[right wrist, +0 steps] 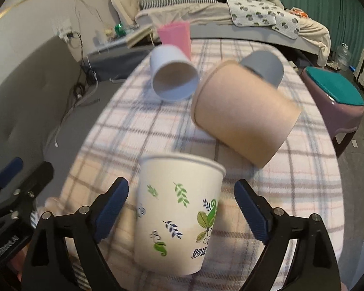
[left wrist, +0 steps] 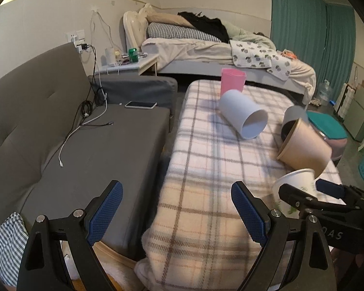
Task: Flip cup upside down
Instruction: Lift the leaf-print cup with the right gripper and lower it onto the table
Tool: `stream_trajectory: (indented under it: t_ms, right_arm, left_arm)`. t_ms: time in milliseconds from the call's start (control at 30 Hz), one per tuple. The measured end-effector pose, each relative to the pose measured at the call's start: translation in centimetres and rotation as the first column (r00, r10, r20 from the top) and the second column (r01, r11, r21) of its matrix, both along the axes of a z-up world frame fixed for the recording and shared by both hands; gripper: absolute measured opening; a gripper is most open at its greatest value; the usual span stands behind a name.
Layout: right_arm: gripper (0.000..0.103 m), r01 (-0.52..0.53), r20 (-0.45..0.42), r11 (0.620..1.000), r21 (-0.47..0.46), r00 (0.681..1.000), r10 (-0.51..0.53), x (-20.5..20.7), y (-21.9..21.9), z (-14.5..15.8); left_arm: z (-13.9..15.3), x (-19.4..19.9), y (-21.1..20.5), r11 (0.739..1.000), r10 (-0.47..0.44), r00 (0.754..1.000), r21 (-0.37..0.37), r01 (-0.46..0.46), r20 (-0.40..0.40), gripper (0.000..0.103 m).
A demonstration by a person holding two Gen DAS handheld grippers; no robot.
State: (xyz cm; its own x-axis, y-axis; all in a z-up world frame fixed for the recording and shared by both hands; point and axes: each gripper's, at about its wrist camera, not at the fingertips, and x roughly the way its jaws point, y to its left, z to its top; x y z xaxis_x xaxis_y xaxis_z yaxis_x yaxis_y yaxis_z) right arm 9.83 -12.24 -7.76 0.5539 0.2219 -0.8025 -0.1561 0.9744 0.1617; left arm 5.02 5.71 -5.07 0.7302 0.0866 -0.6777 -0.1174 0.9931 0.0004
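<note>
A white paper cup with a leaf print [right wrist: 179,215] stands between the wide-open fingers of my right gripper [right wrist: 182,208], near the front of the plaid-covered table [right wrist: 123,131]; neither pad touches it. It also shows in the left wrist view [left wrist: 293,186], partly hidden by the right gripper [left wrist: 310,194]. My left gripper [left wrist: 177,211] is open and empty over the table's left front corner. A brown paper cup [right wrist: 242,116], a white cup [right wrist: 174,72] and a grey cup [right wrist: 264,68] lie on their sides. A pink cup [right wrist: 177,36] stands at the far end.
A grey sofa [left wrist: 85,145] with cables and a phone [left wrist: 140,104] lies left of the table. A stool with a teal seat [right wrist: 335,92] stands to the right. A bed [left wrist: 218,51] and a nightstand lie beyond. Green curtains hang at the far right.
</note>
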Motion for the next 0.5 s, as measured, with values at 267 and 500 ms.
stream_trajectory:
  t_ms: [267,500]
  right_arm:
    - [0.092,0.006,0.147,1.0,0.028,0.989,-0.01,-2.8,-2.4,5.9]
    - [0.092,0.039,0.326,0.998,-0.048,0.945,-0.021,-6.8,-6.5,9.9]
  left_arm:
    - [3.4,-1.6,-1.8,0.999,-0.024,0.997,-0.022,0.026,0.078,0.094]
    - [3.7,-2.3,-5.7,0.995,-0.094,0.992,-0.018,0.096,0.081,0.094]
